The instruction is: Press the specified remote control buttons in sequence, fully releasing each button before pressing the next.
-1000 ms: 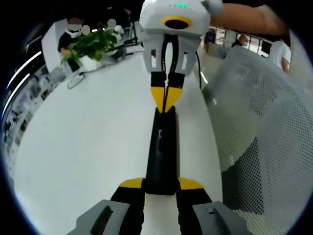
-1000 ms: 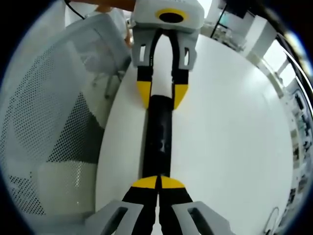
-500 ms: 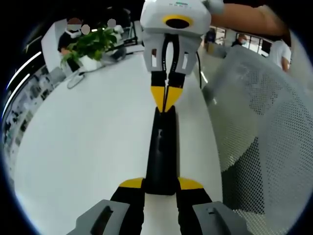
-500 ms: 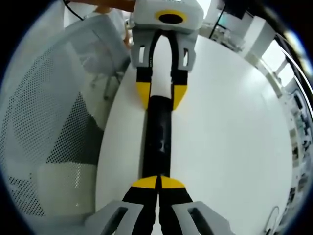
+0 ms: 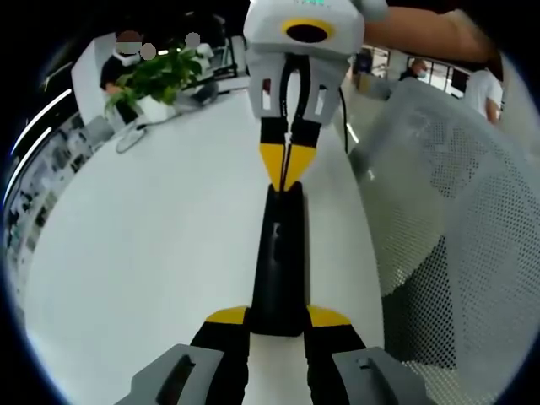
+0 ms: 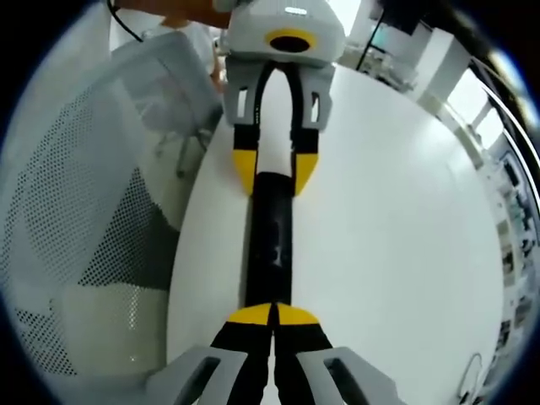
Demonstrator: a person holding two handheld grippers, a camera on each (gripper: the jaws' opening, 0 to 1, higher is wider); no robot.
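A long black remote control [image 5: 283, 261] lies lengthwise on the white table [image 5: 152, 253]. My left gripper [image 5: 278, 316] is shut on its near end, one yellow-tipped jaw on each side. In the right gripper view the same hold shows at the far end of the remote [image 6: 270, 245], with the left gripper [image 6: 272, 173] clasping it. My right gripper [image 5: 285, 173] comes in from the top, shut, its joined yellow tips at the remote's other end. In its own view the right gripper [image 6: 272, 315] has its tips together over the remote's end. The buttons are too dark to make out.
A grey mesh chair [image 5: 456, 219] stands close beside the table edge, also seen as the chair [image 6: 76, 219]. A potted plant [image 5: 160, 76] and a cable [image 5: 135, 135] sit at the table's far side. People stand in the background [image 5: 481, 84].
The right gripper has lifted very slightly at the remote's end, still shut. The left gripper keeps its hold and the remote has not moved.
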